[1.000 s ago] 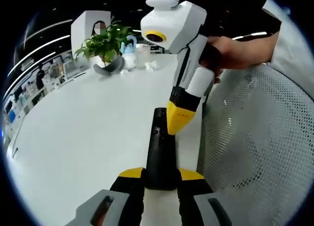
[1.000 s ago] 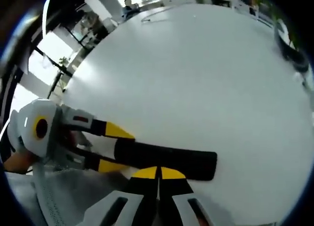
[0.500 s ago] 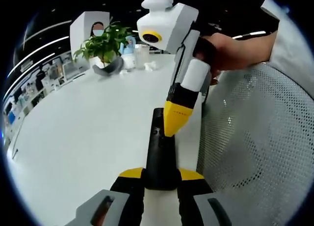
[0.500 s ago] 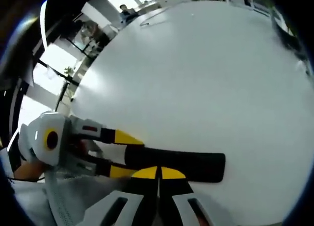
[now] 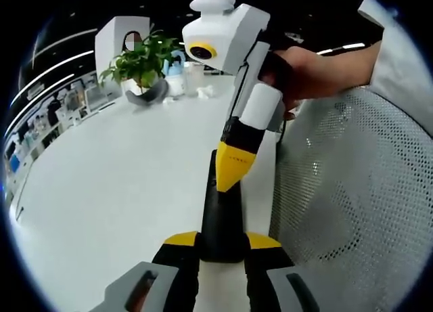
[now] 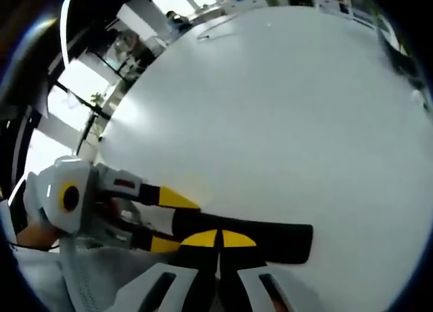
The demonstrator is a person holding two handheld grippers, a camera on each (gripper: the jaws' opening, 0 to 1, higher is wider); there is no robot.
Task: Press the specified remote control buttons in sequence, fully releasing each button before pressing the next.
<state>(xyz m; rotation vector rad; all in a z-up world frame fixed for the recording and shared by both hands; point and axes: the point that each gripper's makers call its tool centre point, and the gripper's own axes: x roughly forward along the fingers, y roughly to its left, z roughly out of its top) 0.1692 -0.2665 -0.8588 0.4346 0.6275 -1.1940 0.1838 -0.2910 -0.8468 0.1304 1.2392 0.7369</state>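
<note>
Left gripper [image 5: 221, 248] at lower centre of the left gripper view, clamped around the near end of the black remote control [image 5: 220, 210]. Remote lying on the white tabletop [image 5: 115, 183], long axis running up the frame away from the jaws. Right gripper [image 5: 229, 179] coming down from upper right, jaws pressed together, yellow tip touching the remote's top face. In the right gripper view, remote [image 6: 270, 234] lying across the lower frame, free end pointing right, left gripper [image 6: 166, 220] holding its left end.
</note>
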